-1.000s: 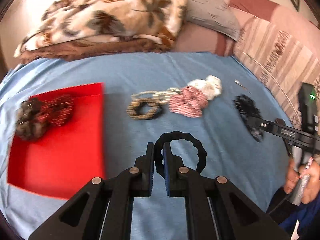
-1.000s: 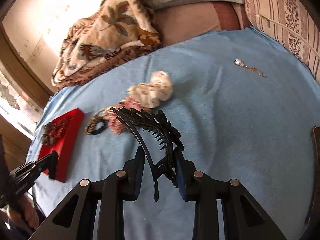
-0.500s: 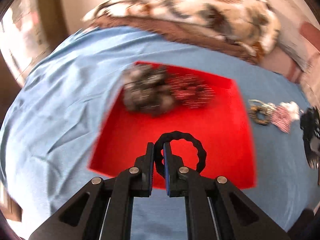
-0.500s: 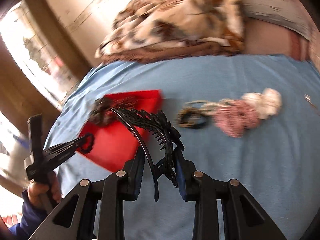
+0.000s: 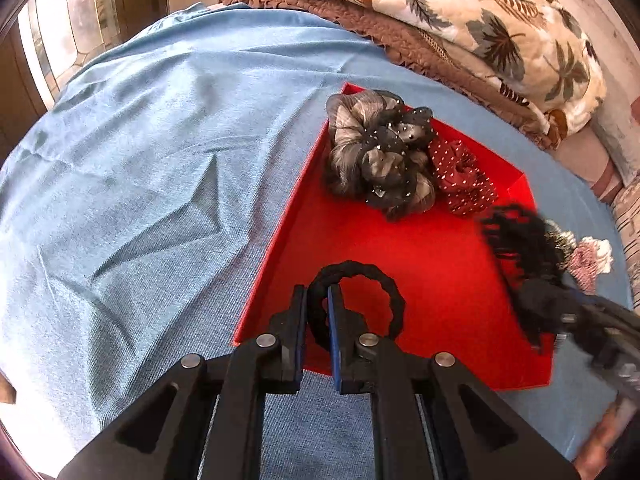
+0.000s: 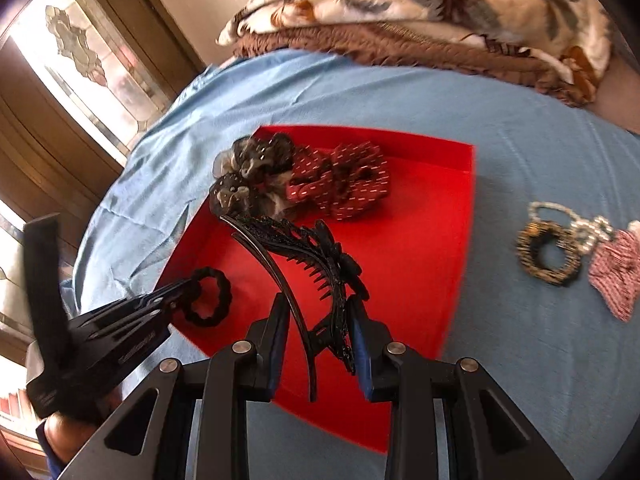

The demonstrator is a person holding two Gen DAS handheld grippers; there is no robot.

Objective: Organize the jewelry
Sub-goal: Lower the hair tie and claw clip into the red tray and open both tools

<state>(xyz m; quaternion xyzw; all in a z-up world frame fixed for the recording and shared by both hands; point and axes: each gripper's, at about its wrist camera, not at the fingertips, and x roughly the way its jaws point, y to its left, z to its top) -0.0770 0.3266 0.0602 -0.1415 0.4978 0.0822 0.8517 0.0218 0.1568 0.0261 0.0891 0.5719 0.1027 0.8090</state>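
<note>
Pinching a black hair tie [image 5: 356, 298] at one side of its loop, the left gripper [image 5: 318, 322] has its fingers closed on the band, which hangs over the near corner of the red tray [image 5: 420, 264]. The tie looks light, soft and elastic; held by a single strand it should neither slip nor break, though it may sag or cling to a pad on release. The right gripper [image 6: 320, 332] has its fingers closed on the hinge end of a black toothed hair clip [image 6: 308, 256], also above the tray. The clip is judged rigid, light plastic with thin teeth that could snap or snag, so the thick hinge end is the sound place to hold it.

Inside the tray, at its far side, lie a grey-and-black scrunchie [image 5: 380, 156] and a dark red dotted scrunchie [image 5: 460, 180], touching each other.

Only the right wrist view resolves the clip's teeth and shows, on the blue bedsheet [image 6: 540, 340] well apart from the tray, a dark beaded bracelet [image 6: 548, 254] and a pink striped scrunchie [image 6: 616, 276]. Only the left wrist view shows how the tie sits between the pads; there the clip is a blur.
</note>
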